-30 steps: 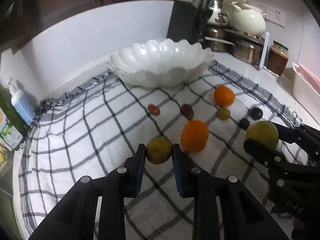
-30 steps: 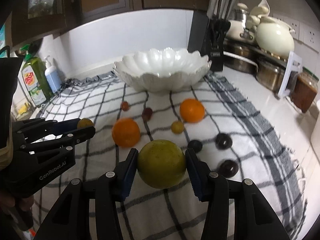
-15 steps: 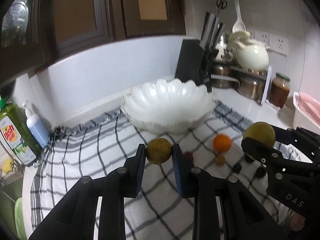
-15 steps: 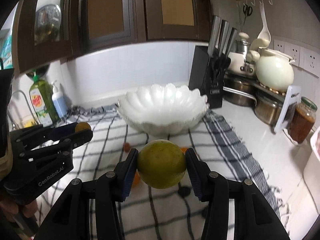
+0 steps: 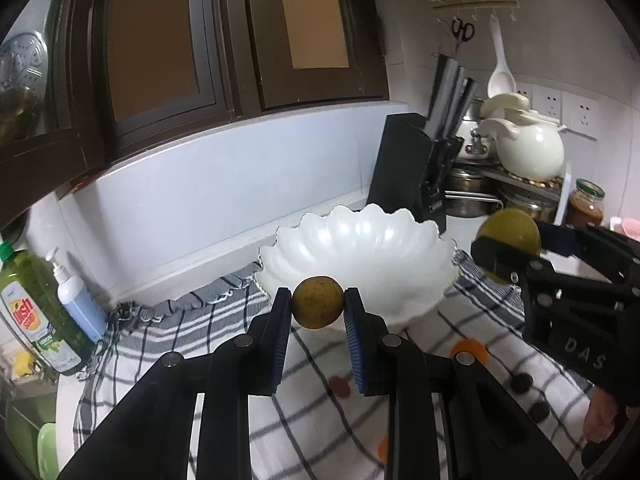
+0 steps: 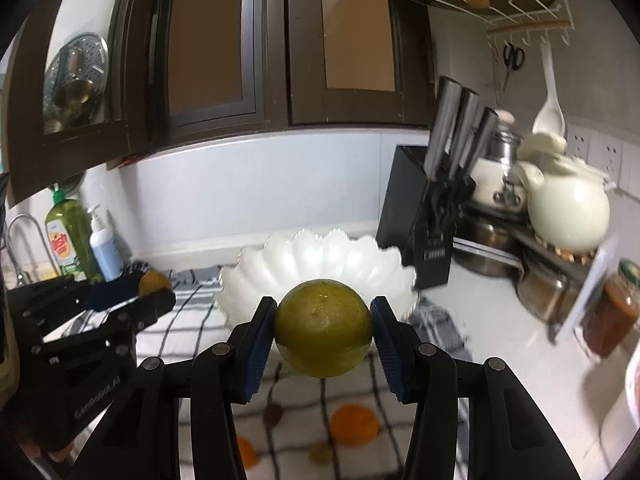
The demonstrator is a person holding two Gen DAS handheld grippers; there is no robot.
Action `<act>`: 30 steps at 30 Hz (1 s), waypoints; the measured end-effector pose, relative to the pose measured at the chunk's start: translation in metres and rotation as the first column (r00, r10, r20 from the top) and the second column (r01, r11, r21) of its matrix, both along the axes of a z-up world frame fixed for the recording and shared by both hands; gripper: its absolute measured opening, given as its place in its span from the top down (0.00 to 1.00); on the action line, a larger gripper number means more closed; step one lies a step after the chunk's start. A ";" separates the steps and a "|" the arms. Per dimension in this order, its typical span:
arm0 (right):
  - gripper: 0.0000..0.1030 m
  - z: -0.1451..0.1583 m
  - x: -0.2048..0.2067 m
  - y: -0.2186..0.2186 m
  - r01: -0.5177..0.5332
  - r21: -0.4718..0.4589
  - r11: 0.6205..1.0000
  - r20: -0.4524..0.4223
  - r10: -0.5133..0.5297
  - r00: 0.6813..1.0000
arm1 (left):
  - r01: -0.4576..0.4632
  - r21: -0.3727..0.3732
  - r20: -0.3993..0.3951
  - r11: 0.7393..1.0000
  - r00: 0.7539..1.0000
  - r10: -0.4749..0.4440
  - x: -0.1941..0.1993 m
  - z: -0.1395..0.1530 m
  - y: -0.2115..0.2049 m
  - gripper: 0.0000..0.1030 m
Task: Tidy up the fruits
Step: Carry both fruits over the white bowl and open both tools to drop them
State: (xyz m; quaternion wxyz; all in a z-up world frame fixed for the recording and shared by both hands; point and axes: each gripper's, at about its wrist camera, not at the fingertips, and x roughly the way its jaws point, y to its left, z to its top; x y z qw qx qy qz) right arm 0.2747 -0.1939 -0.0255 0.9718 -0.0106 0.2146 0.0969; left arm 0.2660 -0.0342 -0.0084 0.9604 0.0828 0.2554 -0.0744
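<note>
While the left gripper [image 5: 318, 309] pinches a small brownish fruit [image 5: 318, 302] aloft before the white scalloped bowl [image 5: 356, 248], the right gripper [image 6: 323, 330] clamps a large green citrus [image 6: 323, 333] above the checked cloth [image 6: 404, 432].

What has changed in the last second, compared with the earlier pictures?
Both grippers rose from just above the checked cloth toward the white bowl. The left gripper carries the small brownish fruit, and the right gripper carries the big green fruit. Nothing was let go. The bowl and the oranges on the cloth stayed in place.
</note>
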 end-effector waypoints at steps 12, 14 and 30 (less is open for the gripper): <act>0.52 0.002 0.103 -0.001 -0.058 -0.024 0.998 -0.079 0.056 0.995 | -0.048 0.018 -0.078 0.999 0.996 0.049 0.096 -0.002 -0.007 0.74; 0.52 -0.002 0.122 -0.001 -0.071 -0.025 0.997 -0.111 0.068 0.991 | -0.041 0.011 -0.109 0.999 0.993 0.042 0.109 -0.005 -0.008 0.74; 0.52 -0.064 0.234 0.003 -0.106 -0.088 0.991 -0.424 0.059 0.904 | -0.034 0.002 -0.413 0.999 0.910 0.031 0.217 -0.068 -0.014 0.74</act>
